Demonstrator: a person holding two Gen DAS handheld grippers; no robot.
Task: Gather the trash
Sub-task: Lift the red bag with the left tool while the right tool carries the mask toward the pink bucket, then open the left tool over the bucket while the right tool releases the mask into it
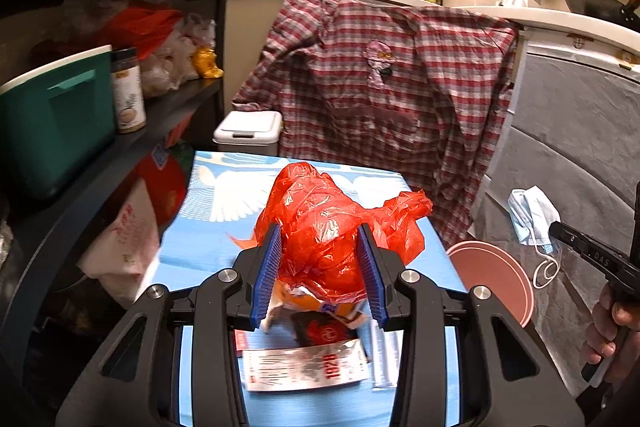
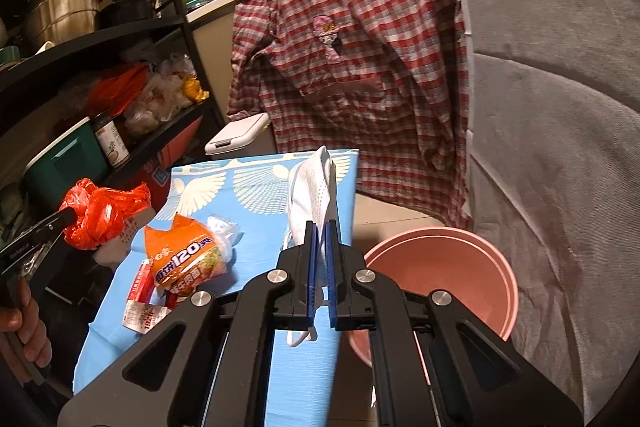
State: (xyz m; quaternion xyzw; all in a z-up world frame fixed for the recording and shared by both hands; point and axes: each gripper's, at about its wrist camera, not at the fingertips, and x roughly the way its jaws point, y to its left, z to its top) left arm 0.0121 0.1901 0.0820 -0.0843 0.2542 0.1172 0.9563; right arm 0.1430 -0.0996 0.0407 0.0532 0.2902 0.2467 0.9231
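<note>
On the left we have our left gripper (image 1: pixel 320 259) with its blue fingers (image 1: pixel 267 269) closed around a crumpled red plastic bag (image 1: pixel 320 227), held up over the blue table (image 1: pixel 208 239) with white wing patterns. Still lying on that table we see an orange noodle packet (image 2: pixel 188 263) printed "120", a small wrapper (image 2: pixel 142 319) whose red digits look like "192", though we cannot read them surely, and a clear crumpled bag (image 2: pixel 224 231). To the right our right gripper (image 2: pixel 320 255) has its fingers nearly together, pinching a white face mask (image 2: pixel 312 195) beside the pink bin (image 2: pixel 440 283) on the floor.
</note>
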